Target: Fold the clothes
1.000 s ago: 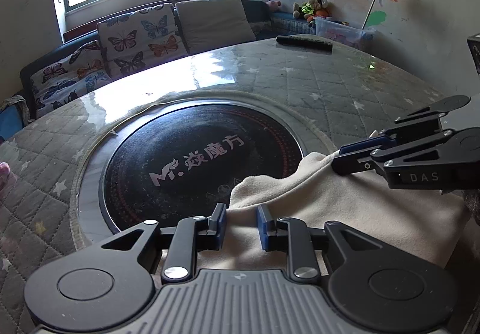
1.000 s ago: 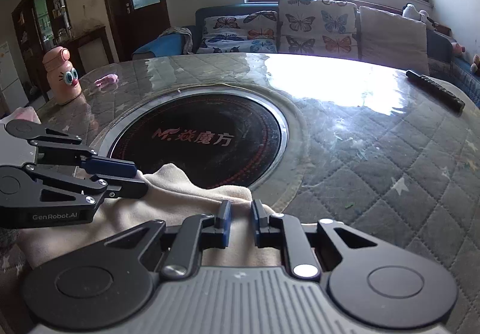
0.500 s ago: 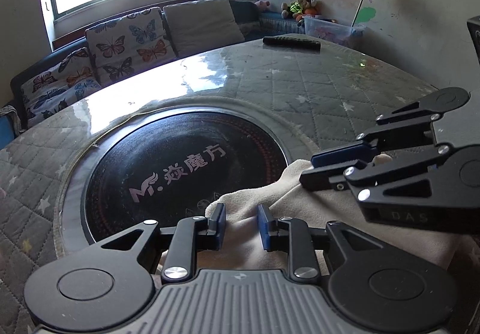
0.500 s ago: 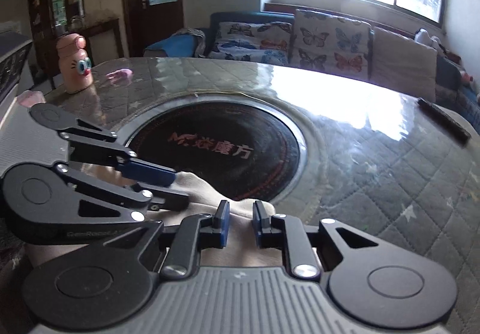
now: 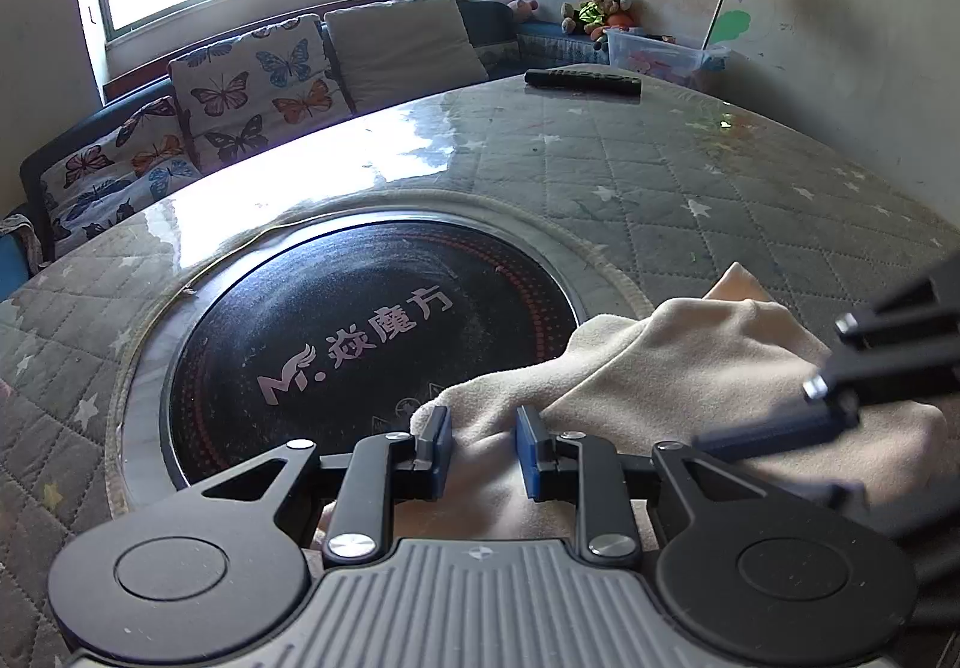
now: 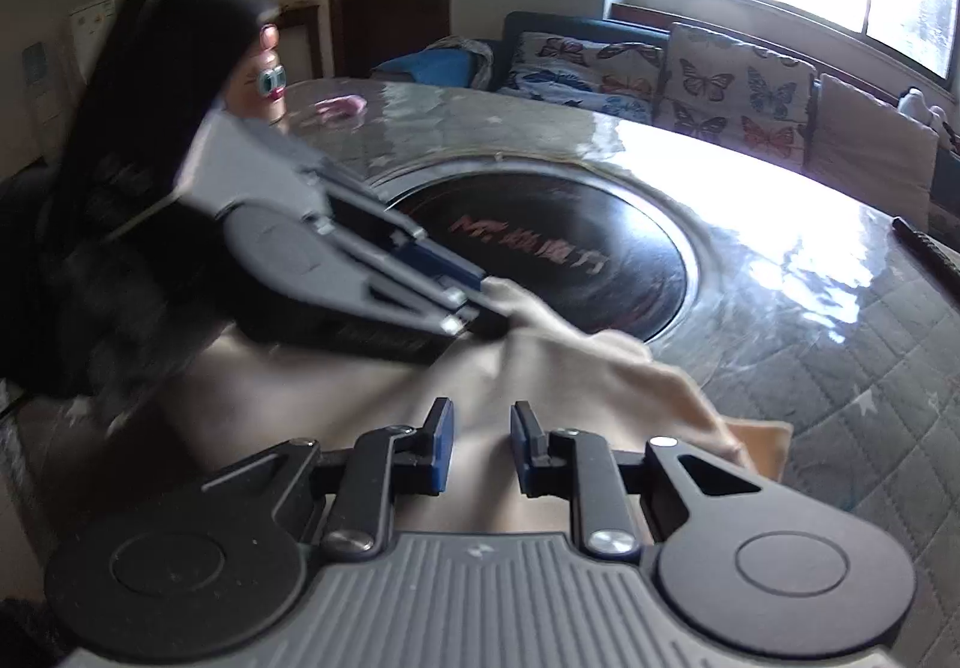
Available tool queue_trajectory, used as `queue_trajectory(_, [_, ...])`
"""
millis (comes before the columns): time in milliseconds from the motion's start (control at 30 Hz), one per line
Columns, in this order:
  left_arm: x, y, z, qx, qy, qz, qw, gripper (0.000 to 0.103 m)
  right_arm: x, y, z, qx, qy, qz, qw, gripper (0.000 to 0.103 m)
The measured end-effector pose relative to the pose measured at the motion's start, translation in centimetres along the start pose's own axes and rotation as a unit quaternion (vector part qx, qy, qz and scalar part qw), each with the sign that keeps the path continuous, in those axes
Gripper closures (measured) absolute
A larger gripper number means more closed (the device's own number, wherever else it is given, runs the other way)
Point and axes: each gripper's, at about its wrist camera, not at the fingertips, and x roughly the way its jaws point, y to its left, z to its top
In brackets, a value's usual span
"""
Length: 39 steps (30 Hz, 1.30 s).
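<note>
A cream cloth garment (image 5: pixel 672 368) lies bunched at the near edge of the round table, partly over the black glass hob (image 5: pixel 372 326). My left gripper (image 5: pixel 483 443) has its blue-padded fingers set around a fold of the cloth, with a narrow gap between them. My right gripper (image 6: pixel 480 449) holds a fold of the same cloth (image 6: pixel 540 374) in the same way. In the right wrist view the left gripper (image 6: pixel 480 302) pinches a raised edge of the cloth. In the left wrist view the right gripper (image 5: pixel 840 416) is blurred over the cloth at right.
The quilted grey table cover (image 5: pixel 690 176) surrounds the hob. A black remote (image 5: pixel 582 81) lies at the far edge. A pink cartoon bottle (image 6: pixel 267 86) and a small pink item (image 6: pixel 339 105) stand at the far left. A sofa with butterfly cushions (image 5: pixel 258 86) is behind.
Both grippers have moved closer together and lifted, gathering the cloth toward the right. The cloth has pulled further off the hob and bunched higher. The left gripper now fills the right view's left side.
</note>
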Motion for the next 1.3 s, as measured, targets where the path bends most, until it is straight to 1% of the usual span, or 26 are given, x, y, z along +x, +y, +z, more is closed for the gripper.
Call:
queue_trajectory(33, [0.0,0.0,0.0,0.0,0.0,0.001,1.0,0.076,-0.3,0.5,-0.4,-0.008,0.0,0.0,1.0,0.081])
queue_trajectory(133, [0.0,-0.3,-0.1,0.004,-0.004,0.009,0.9999,0.076,-1.7,2.1,-1.6,-0.041,-0.005,-0.016,0.999,0.081])
queue_trajectory(233, [-0.1,-0.6,-0.3,0.004,-0.007,0.017,0.9998,0.076,-3.3,3.0,-2.6,-0.051,-0.011,-0.015,0.999,0.081])
queue_trajectory(333, [-0.3,-0.6,-0.3,-0.005,-0.009,0.019,0.9998,0.076,-4.6,3.1,-3.1,-0.032,-0.013,0.002,0.999,0.081])
queue_trajectory(400, [-0.9,-0.6,-0.4,-0.007,-0.013,0.023,0.9996,0.076,-5.4,2.8,-3.2,-0.019,-0.024,-0.004,1.0,0.081])
queue_trajectory(500, [-2.9,-0.8,-0.7,-0.007,-0.028,0.027,0.9992,0.076,-6.2,1.5,-3.2,0.022,-0.041,-0.015,0.999,0.081])
queue_trajectory(600, [-5.5,-1.3,-1.6,-0.001,-0.046,0.025,0.9986,0.076,-6.1,0.4,-3.8,0.049,-0.039,-0.032,0.998,0.081])
queue_trajectory(700, [-7.7,-1.6,-3.1,0.003,-0.055,0.019,0.9983,0.076,-5.8,-0.4,-4.8,0.069,-0.029,-0.042,0.996,0.08])
queue_trajectory(800, [-8.7,-1.6,-5.1,-0.002,-0.045,0.019,0.9988,0.076,-5.8,-0.8,-5.8,0.077,-0.027,-0.042,0.996,0.079])
queue_trajectory(967, [-9.7,-0.8,-7.5,-0.019,-0.03,0.029,0.9989,0.076,-6.5,-1.1,-4.8,0.074,-0.038,-0.041,0.996,0.079])
queue_trajectory(1033, [-9.8,-0.4,-8.0,-0.029,-0.029,0.031,0.9987,0.076,-6.0,-1.4,-4.1,0.073,-0.044,-0.046,0.995,0.078])
queue_trajectory(1100, [-9.8,-0.1,-8.2,-0.036,-0.028,0.031,0.9985,0.076,-5.0,-2.1,-3.8,0.081,-0.04,-0.048,0.995,0.078])
queue_trajectory(1167, [-9.8,0.3,-8.4,-0.041,-0.027,0.032,0.9983,0.076,-3.8,-2.8,-4.1,0.095,-0.025,-0.051,0.994,0.078])
queue_trajectory(1300, [-10.0,1.0,-7.6,-0.052,-0.034,0.029,0.9977,0.076,-3.5,-3.3,-4.0,0.099,-0.025,-0.05,0.993,0.078])
